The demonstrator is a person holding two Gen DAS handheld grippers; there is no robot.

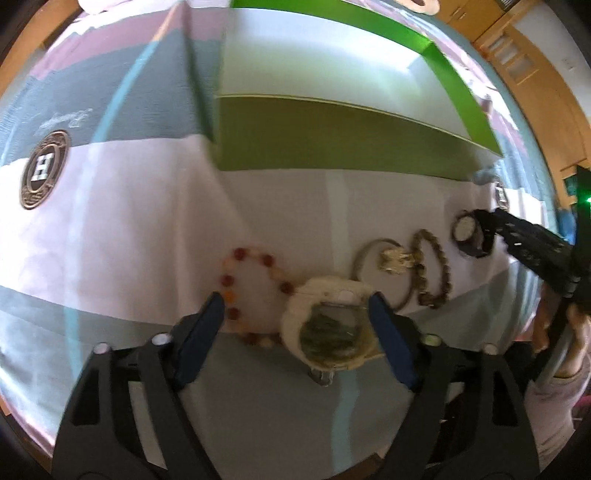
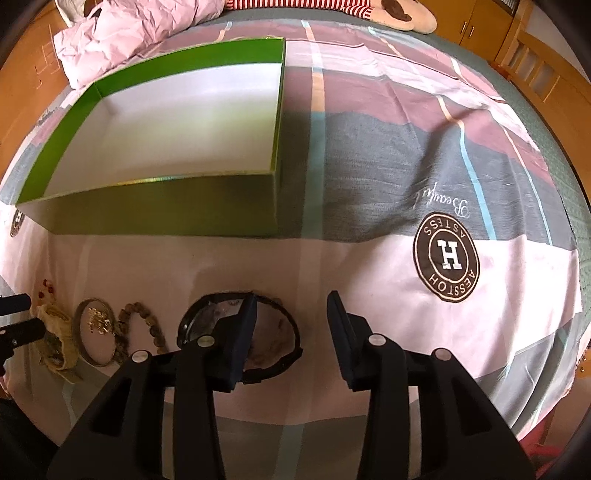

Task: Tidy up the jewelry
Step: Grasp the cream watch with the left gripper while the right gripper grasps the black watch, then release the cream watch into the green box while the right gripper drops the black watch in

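In the left wrist view, a cream watch (image 1: 328, 325) and a red-and-orange bead bracelet (image 1: 251, 295) lie on the bedspread between the pads of my left gripper (image 1: 297, 301), which is open. One pad is beside the bracelet, the other beside the watch. My right gripper (image 2: 291, 299) is open over a black watch (image 2: 284, 321). Its left finger stands inside the strap loop and its right finger outside. A metal bangle with a gold charm (image 2: 96, 325) and a brown bead bracelet (image 2: 142, 328) lie between the two watches. A green box (image 2: 166, 206) with a white, empty inside stands behind them.
The patchwork bedspread (image 2: 369, 166) carries a round brown H badge (image 2: 447, 256). A crumpled pink sheet (image 2: 122, 33) and a plush toy (image 2: 402, 14) lie at the far edge. Wooden furniture (image 2: 535, 66) borders the bed. A person's hand (image 1: 576, 332) holds the right gripper.
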